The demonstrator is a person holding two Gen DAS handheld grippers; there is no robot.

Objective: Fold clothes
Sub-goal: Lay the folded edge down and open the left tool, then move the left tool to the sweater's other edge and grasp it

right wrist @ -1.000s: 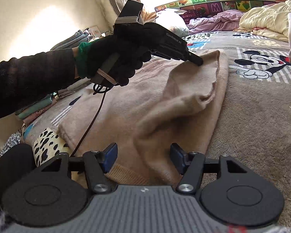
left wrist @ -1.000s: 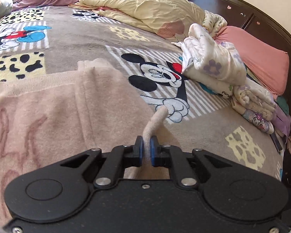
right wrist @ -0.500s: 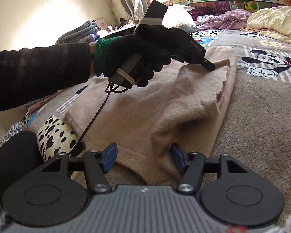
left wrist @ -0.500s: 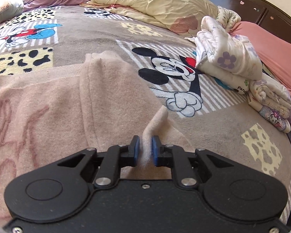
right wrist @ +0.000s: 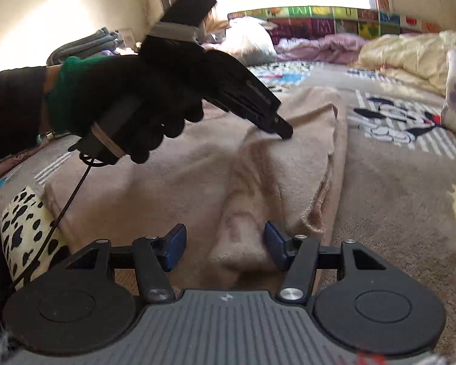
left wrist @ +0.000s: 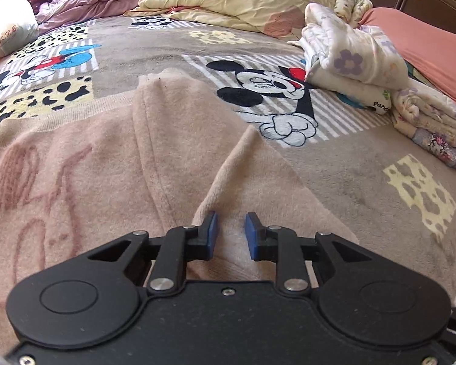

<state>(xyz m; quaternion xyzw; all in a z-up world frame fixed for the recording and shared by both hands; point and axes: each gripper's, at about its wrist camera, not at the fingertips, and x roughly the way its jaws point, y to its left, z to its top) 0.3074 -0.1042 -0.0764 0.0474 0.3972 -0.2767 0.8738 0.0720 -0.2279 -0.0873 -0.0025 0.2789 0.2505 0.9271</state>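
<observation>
On the bed [left wrist: 349, 182], a beige sweater [left wrist: 91, 158] lies half folded. Over its raised fold, the left hand-held gripper [left wrist: 230, 233] hangs narrowly parted, empty; at its hem, the right hand-held gripper [right wrist: 225, 245] gapes wide.

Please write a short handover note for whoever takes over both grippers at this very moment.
Left gripper: open, low over the beige sweater, holding nothing; a raised ridge of fabric lies between its fingers.
Right gripper: open, empty, a bunched fold of the sweater between its fingers.
The sweater lies on the cartoon-print blanket, its right side folded inward over the body. A stack of folded clothes sits further right.
Done: first side fold laid down.
Left: probably flatten the bunched fabric, fold the other side and fold in half.
</observation>
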